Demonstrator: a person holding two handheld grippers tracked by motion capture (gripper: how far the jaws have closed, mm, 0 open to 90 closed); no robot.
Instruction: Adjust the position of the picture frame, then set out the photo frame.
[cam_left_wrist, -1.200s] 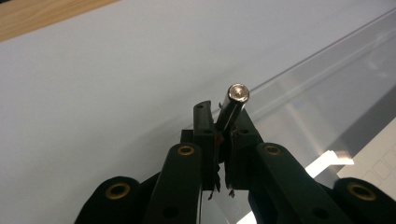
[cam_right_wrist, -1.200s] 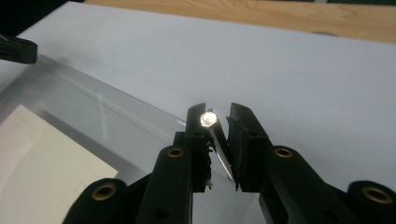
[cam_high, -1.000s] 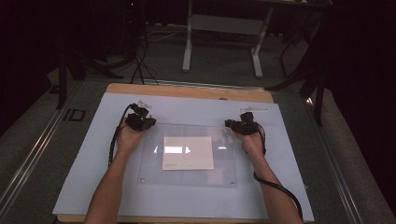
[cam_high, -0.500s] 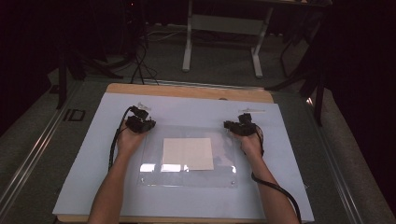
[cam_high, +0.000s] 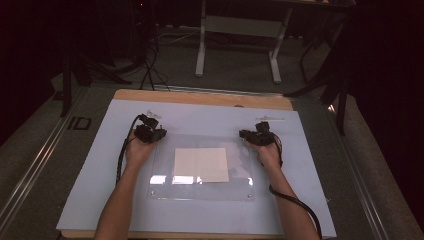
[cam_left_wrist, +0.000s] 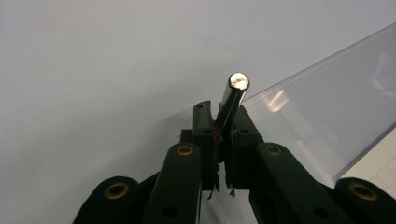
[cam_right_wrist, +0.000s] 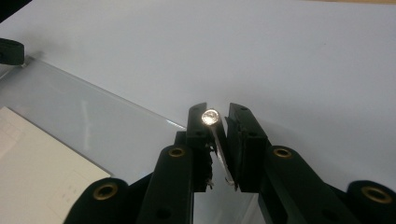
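A clear acrylic plate (cam_high: 240, 170) lies on a pale mat (cam_high: 90, 175), and a white sheet (cam_high: 201, 165) shows in its middle. My left gripper (cam_high: 150, 131) is at the plate's far left corner. In the left gripper view, my left gripper (cam_left_wrist: 219, 112) is shut on a dark metal post (cam_left_wrist: 236, 91) with a shiny end, beside the plate's edge (cam_left_wrist: 317, 116). My right gripper (cam_high: 256, 135) is at the far right corner. There my right gripper (cam_right_wrist: 219, 109) is shut on a thin shiny pin (cam_right_wrist: 211, 116) next to the plate (cam_right_wrist: 93, 107) and sheet (cam_right_wrist: 37, 158).
The mat covers a wooden table (cam_high: 200, 97). Small fasteners sit at the plate's near left corner (cam_high: 152, 192) and near right corner (cam_high: 249, 195). Behind the table stand a white metal frame (cam_high: 237, 25) and floor cables (cam_high: 150, 70). A rail (cam_high: 30, 170) runs along the left.
The bright glare on the plate has slid from over the sheet toward the plate's near edge, so the plate's tilt has changed. Both hands have barely shifted.
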